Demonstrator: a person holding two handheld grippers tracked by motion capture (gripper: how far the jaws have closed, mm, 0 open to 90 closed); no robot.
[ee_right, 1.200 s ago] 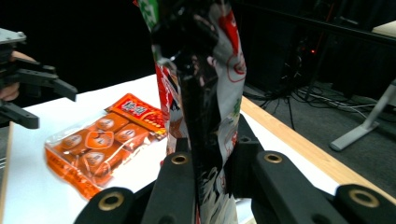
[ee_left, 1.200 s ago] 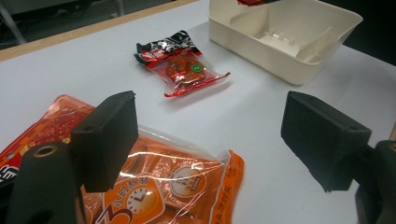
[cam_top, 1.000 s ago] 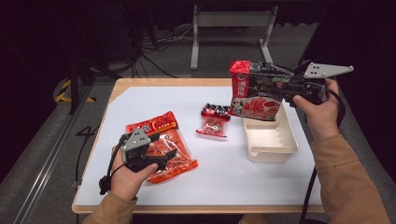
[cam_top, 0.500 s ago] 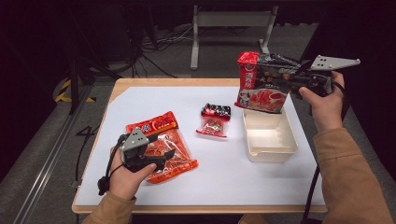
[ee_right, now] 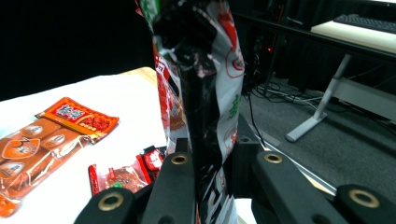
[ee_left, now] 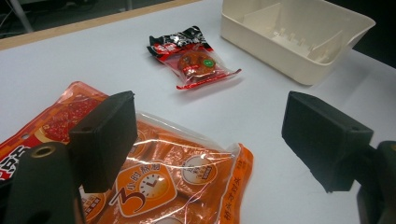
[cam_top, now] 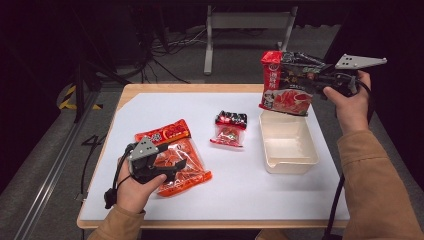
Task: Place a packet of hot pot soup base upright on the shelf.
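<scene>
Right tongs pinch a red-and-black snack bag in the air; left tongs spread over an orange packet.

Right tongs (cam_top: pixel 320 80) are clamped on the red-and-black bag (cam_top: pixel 286 85), held upright above the far right part of the desk (cam_top: pixel 240 195), over the far end of the cream tray (cam_top: pixel 290 150); the right gripper view shows the bag (ee_right: pixel 201 70) squeezed between both jaws. Left tongs (ee_left: pixel 205 140) stand wide apart, low over the orange packet (cam_top: pixel 185 165) near the front left corner, one jaw above the packet (ee_left: pixel 173 186), gripping nothing. A small red-and-black packet (cam_top: pixel 230 129) lies mid-desk, just left of the tray, apart from it.
</scene>
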